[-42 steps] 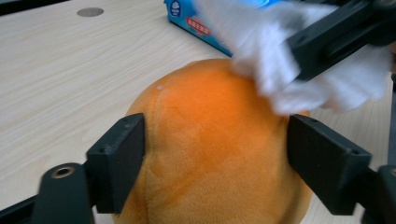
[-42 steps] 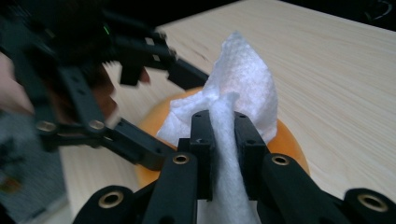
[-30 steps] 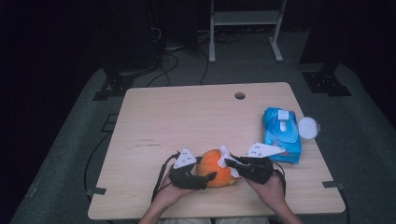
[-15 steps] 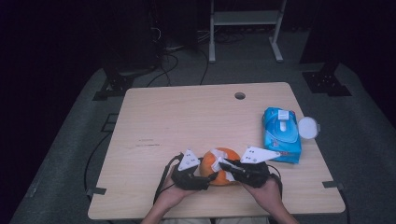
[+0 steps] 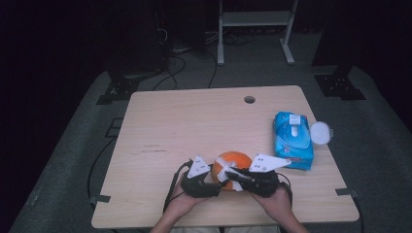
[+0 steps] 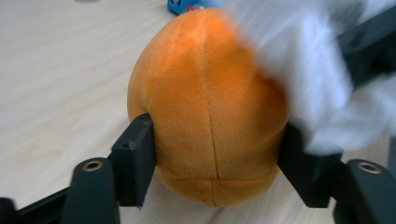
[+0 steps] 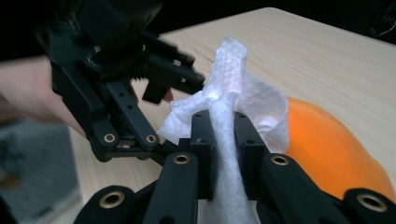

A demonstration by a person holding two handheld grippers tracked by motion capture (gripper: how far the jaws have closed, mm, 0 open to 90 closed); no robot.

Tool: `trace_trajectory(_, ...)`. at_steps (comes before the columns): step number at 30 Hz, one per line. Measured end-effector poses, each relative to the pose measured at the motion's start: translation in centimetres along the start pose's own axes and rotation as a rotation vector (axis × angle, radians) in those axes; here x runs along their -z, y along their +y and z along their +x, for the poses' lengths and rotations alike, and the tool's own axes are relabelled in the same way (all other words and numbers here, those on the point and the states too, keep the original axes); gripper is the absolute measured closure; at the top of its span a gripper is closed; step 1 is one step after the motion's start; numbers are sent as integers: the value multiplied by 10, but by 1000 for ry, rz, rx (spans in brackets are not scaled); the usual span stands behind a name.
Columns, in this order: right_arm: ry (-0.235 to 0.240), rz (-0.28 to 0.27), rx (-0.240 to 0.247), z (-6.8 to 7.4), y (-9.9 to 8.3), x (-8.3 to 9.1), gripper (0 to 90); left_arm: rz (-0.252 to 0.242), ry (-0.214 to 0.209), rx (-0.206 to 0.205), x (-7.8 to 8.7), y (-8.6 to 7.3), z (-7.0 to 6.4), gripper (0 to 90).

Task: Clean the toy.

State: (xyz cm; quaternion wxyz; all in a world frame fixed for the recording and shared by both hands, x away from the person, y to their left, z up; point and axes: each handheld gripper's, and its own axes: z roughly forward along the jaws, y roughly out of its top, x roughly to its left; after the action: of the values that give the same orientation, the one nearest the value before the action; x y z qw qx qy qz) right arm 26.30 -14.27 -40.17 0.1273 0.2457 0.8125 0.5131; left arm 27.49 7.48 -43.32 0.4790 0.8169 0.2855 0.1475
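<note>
The left gripper [image 6: 212,172] clamps the orange plush [image 6: 205,112]; the right gripper [image 7: 219,140], pinching the white wipe [image 7: 233,93], lies at its 3 o'clock.

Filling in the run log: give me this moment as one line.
left gripper: shut on orange plush toy | right gripper: shut on white wipe, against toy | wipes pack: table right

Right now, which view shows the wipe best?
The right gripper view: the wipe is sharp, pinched in the right tongs beside the orange ball. The left gripper view blurs it; the high view shows a small white scrap.
</note>
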Motion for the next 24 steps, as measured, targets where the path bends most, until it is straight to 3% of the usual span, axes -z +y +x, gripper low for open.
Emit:
trace_trajectory(1,-32,9,35,3,2,-1,804,-7,7,-9,1,1,-1,354)
trace_trajectory(2,-47,5,40,1,4,0,805,-16,6,0,2,2,0,356)
trace_trajectory(7,-95,-22,-60,-22,0,13,805,-15,5,-29,1,2,-3,353)
trace_trajectory(9,-93,-10,-43,-16,-1,11,804,-9,9,-47,0,3,-5,352)
trace_trajectory(11,-48,-4,-27,-4,1,5,804,0,19,-75,-1,2,-8,352)
trace_trajectory(12,-48,-4,-27,-4,1,5,804,0,19,-75,-1,2,-8,352)
trace_trajectory(13,-43,14,11,5,2,-3,805,13,30,-101,0,0,-9,352)
trace_trajectory(14,-54,14,26,5,3,-4,806,13,30,-101,0,0,-9,352)
trace_trajectory(16,-73,-2,-2,-4,4,2,806,6,22,-99,0,0,-8,353)
trace_trajectory(18,-124,-22,-35,-16,4,12,806,1,13,-98,-1,1,-9,349)
trace_trajectory(20,-153,-27,-71,-27,0,20,806,3,-36,-45,-2,3,-9,304)
trace_trajectory(22,-133,-24,-93,-28,-5,20,807,3,-32,-10,-4,6,-10,261)
trace_trajectory(24,-90,-18,-78,-18,-4,14,806,5,-5,-37,-5,5,-13,284)
